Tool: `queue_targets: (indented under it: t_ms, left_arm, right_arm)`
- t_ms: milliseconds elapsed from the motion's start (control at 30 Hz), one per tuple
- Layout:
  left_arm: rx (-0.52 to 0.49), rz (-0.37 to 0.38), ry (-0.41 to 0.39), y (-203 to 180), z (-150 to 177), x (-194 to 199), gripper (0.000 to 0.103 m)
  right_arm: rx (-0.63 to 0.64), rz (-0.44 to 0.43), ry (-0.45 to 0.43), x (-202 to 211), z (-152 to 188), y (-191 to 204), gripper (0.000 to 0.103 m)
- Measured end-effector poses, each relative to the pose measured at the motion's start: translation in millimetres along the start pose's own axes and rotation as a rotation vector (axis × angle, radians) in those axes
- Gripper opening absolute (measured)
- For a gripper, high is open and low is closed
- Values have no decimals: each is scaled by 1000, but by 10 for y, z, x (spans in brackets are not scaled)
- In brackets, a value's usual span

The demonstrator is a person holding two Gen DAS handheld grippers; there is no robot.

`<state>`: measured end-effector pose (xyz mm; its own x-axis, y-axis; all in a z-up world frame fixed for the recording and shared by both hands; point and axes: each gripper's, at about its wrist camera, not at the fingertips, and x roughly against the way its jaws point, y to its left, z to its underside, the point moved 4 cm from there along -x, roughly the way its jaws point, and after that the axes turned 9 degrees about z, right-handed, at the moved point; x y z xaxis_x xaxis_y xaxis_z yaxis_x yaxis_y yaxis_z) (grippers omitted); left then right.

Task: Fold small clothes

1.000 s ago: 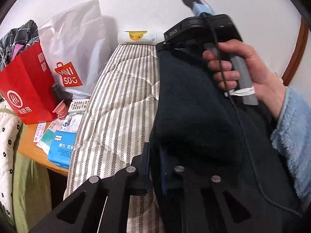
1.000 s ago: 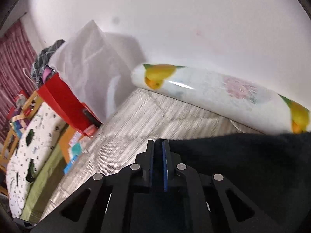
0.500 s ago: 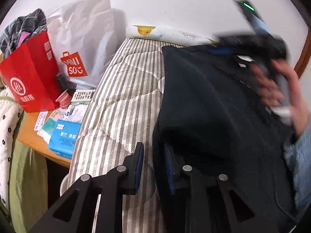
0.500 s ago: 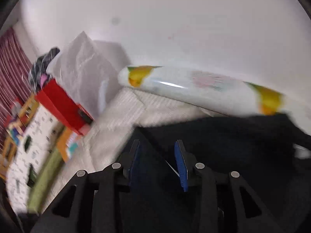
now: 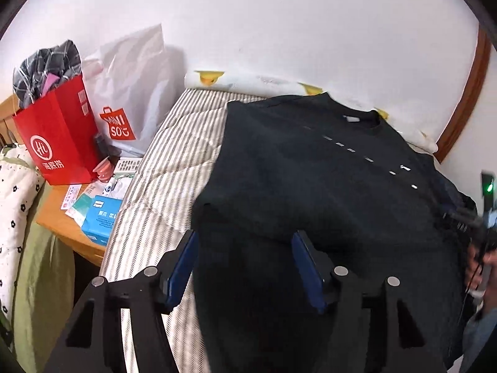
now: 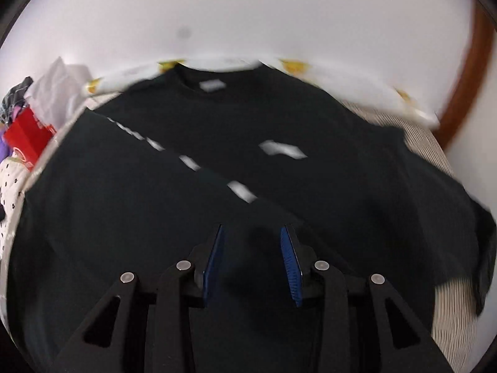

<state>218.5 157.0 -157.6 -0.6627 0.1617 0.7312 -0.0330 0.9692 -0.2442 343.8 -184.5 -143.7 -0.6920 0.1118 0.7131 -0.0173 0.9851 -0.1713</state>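
Note:
A black T-shirt (image 5: 310,171) with a line of white dashes lies on the striped bed (image 5: 174,161), collar toward the wall. Its left side is folded over the middle. My left gripper (image 5: 244,236) hangs just above the shirt's near left edge. Its jaws are opening and the pads touch no cloth. In the blurred right wrist view my right gripper (image 6: 252,228) hovers over the shirt (image 6: 310,202) with its jaws apart and nothing pinched. A hand (image 5: 489,267) holding that gripper shows at the right edge of the left wrist view.
A red paper bag (image 5: 59,143) and a white shopping bag (image 5: 133,93) stand left of the bed. On the wooden bedside table (image 5: 59,217) is a blue tissue pack (image 5: 101,220). A printed bolster (image 5: 254,80) lies along the wall. A wooden frame (image 5: 466,93) curves at the right.
Both grippers have let go of the shirt's folded edge and opened. The right one swept quickly to the right across the shirt. The left one drew back and up.

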Motion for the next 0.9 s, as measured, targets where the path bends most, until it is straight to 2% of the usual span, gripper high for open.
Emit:
queue_targets:
  t_ms: [100, 167, 233, 300, 367, 400, 433, 500, 567, 633, 767, 900]
  left_arm:
    - [3, 10, 6, -141, 20, 55, 61]
    - [-1, 6, 6, -249, 38, 90, 61]
    - [0, 7, 6, -350, 53, 106, 61]
    - [1, 23, 14, -444, 67, 105, 61]
    - [-6, 36, 20, -546, 69, 96, 62]
    - [-11, 36, 21, -592, 67, 90, 62]
    - [-16, 35, 22, -647, 61, 75, 62]
    - [-19, 38, 23, -740, 53, 43, 63]
    - [-17, 48, 28, -835, 54, -12, 64]
    - [-18, 54, 38, -920, 64, -76, 64]
    - [-29, 49, 67, -1088, 119, -231, 64]
    - [-46, 37, 91, -1200, 159, -352, 64]
  right_arm:
    - [4, 19, 35, -119, 233, -218, 38]
    - [-2, 11, 0, -88, 285, -254, 42]
    - [-23, 15, 7, -47, 323, -325, 43]
    - [-41, 8, 1, 62, 319, -392, 43]
    - [-63, 14, -49, 276, 337, -571, 44]
    - [-75, 25, -66, 368, 342, -666, 50]
    - [-92, 49, -81, 469, 371, -805, 58]
    - [-132, 133, -108, 626, 447, -1192, 65]
    - [-175, 255, -117, 693, 589, -1669, 68]
    - [-236, 355, -89, 658, 771, -2165, 69]
    - [-328, 427, -3, 449, 1070, -2836, 69]
    - [-337, 449, 38, 260, 1245, -3123, 69]
